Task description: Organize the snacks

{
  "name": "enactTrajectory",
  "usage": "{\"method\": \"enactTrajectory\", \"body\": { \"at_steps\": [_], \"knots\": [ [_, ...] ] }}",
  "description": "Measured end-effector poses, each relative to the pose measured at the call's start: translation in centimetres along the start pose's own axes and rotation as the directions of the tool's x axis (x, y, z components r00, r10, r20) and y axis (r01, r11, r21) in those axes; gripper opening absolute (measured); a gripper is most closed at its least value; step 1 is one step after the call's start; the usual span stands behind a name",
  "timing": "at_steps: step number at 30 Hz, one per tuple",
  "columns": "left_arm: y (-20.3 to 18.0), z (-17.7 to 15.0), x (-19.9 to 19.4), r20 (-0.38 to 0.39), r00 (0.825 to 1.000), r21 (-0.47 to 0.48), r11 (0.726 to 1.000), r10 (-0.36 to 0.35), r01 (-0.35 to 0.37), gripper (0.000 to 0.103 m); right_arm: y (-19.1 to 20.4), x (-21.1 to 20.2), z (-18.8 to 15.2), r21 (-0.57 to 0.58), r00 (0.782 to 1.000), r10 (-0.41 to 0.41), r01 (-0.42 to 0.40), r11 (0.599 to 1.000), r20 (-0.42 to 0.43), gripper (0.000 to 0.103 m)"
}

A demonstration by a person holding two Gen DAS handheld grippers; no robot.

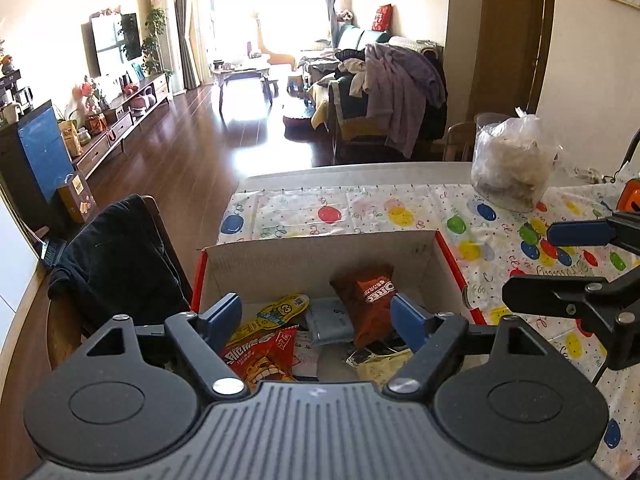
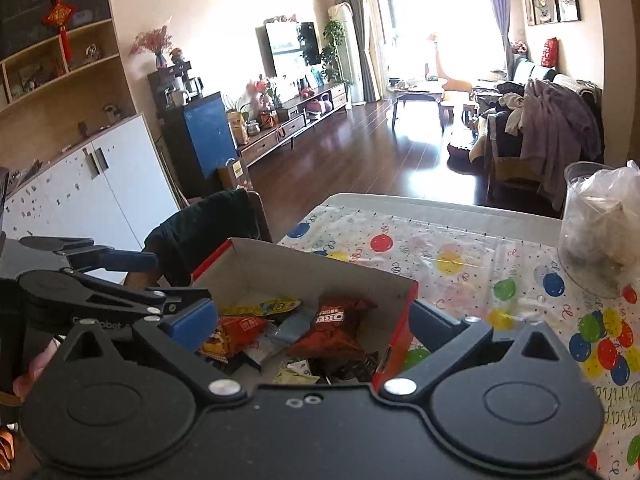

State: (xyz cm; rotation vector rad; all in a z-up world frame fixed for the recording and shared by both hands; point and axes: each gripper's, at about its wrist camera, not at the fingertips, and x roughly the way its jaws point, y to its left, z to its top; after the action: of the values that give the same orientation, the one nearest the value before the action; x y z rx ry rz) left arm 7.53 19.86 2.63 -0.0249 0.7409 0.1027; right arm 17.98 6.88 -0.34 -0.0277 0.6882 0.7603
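A red-sided cardboard box [image 1: 320, 256] [image 2: 280, 268] stands on the table and holds several snack packs: an orange-brown Oreo pack [image 1: 366, 300] [image 2: 332, 330], a yellow cartoon pack [image 1: 276, 314] [image 2: 262, 307], a red chip pack [image 1: 262, 358] [image 2: 230, 334] and a grey-blue pack [image 1: 330, 322] [image 2: 294, 326]. My left gripper [image 1: 316, 316] hovers open and empty over the box's near side. My right gripper [image 2: 314, 320] is open and empty over the box's near right corner. It also shows in the left wrist view [image 1: 560, 264], right of the box.
The table has a balloon-print cloth [image 1: 360, 208] [image 2: 480, 264]. A clear plastic bag with pale contents [image 1: 512, 160] [image 2: 600, 228] stands at its far right. An orange object [image 1: 628, 196] sits at the right edge. A chair with dark clothing [image 1: 116, 256] [image 2: 208, 224] stands left of the table.
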Motion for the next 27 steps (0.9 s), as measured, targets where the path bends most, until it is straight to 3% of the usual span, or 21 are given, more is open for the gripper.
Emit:
{"method": "enactTrajectory", "body": {
  "at_steps": [2,6,27],
  "knots": [
    [0.0,-0.1,-0.2,0.009,1.0,-0.009,1.0,-0.001,0.001,0.085,-0.1,-0.2,-0.3,0.008,1.0,0.0,0.0,1.0,0.009,0.103],
    [0.3,-0.3,-0.7,0.022,1.0,-0.03,1.0,-0.005,0.006,0.097,-0.4,-0.6,-0.8,0.036,1.0,0.002,-0.003,0.999,0.022,0.103],
    [0.0,-1.9,-1.9,-0.006,1.0,-0.071,0.997,-0.028,0.027,0.098,-0.3,-2.6,-3.2,0.077,0.998,-0.048,0.045,0.996,0.036,0.103]
  ]
}}
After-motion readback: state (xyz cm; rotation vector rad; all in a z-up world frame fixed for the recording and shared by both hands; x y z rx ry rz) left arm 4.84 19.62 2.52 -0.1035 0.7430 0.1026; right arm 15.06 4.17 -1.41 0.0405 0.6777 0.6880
